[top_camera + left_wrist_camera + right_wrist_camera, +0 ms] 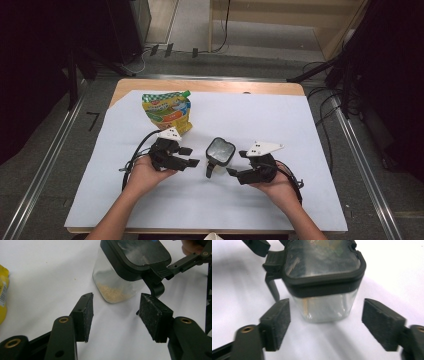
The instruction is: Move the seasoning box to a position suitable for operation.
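**Two open claws closing in on one light container**

Both my claws stand with their jaws apart, holding nothing. My left claw point(186, 156) and my right claw point(235, 163) flank a small clear container point(220, 151) with a black-rimmed lid, which stands upright on the white sheet covering the worktop point(280, 200).

My worry is tipping. The container looks light: in the left claw view I see only a thin layer of tan grains point(113, 293) at its bottom. If one pad point(276, 322) of the right claw touches the wall before the other, it could slide or topple instead of being gripped. A black latch point(155, 282) hangs off the lid's side, unclipped I think, and a jaw tip of my right claw sits just beside it; a knock there might lift the lid and spill the grains.

In the right claw view the container stands ahead of the pads, roughly centred, not yet between them. From my left claw it lies ahead too, near the tips. A yellow snack pouch point(166, 111) stands behind my left claw, well apart from the container.
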The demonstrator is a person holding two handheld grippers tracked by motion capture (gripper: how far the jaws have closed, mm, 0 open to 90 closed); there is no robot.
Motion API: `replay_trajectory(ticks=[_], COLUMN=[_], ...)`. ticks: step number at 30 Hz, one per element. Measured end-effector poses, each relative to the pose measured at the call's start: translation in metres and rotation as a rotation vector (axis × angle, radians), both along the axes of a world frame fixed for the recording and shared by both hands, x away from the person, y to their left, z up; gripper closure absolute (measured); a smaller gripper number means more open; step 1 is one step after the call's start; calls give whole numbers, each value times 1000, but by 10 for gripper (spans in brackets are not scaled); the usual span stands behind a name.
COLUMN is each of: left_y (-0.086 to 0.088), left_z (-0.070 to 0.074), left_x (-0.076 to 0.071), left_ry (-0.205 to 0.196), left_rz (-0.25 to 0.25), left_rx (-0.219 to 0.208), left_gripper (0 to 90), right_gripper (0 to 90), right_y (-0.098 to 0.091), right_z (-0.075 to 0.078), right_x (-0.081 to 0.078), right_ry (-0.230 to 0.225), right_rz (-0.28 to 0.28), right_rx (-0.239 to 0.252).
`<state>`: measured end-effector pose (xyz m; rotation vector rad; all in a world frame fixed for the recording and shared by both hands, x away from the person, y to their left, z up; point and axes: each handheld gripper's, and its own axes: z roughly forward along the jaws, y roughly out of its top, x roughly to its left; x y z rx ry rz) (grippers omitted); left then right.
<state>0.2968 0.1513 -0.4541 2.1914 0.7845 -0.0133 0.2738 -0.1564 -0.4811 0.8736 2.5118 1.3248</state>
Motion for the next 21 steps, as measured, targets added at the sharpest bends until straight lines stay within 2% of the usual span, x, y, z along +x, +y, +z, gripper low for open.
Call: replay_trajectory(ticks=[4, 5, 6, 8, 9, 10, 14, 16, 17, 21], left_y=[-4, -7, -9, -14, -16, -18, -27, -29, -34, -35], left_z=[-2, -4, -6, -9, -10, -11, -12, -12, -13, -15], left_x=[-1, -1, -2, -2, -2, -2, -3, -3, -4, -2], left_ry=[15, 36, 44, 60, 70, 79, 80, 79, 81, 94], left_rz=[-7, -19, -29, -58, -62, -76, -99, -107, -108, -103], left_rx=[2, 3, 9, 30, 25, 31, 9, 1, 15, 8], left_gripper=[517, 565, 623, 692, 723, 747, 872, 900, 900, 900], right_gripper=[377, 399, 459, 523, 583, 606, 771, 847, 882, 900], right_y=[-5, -6, -7, -8, -8, -9, -13, -14, -14, -11], right_z=[4, 5, 7, 9, 10, 10, 11, 10, 9, 4], right_x=[-7, -9, -10, -11, -11, -11, -8, -6, -5, -1], right_ry=[10, 11, 8, -12, -23, -26, -10, 9, 19, 60], right_rz=[-7, -12, -4, -2, 2, -1, -38, -45, -48, -40], right_rx=[3, 4, 9, 6, 8, 7, 16, 30, 32, 19])
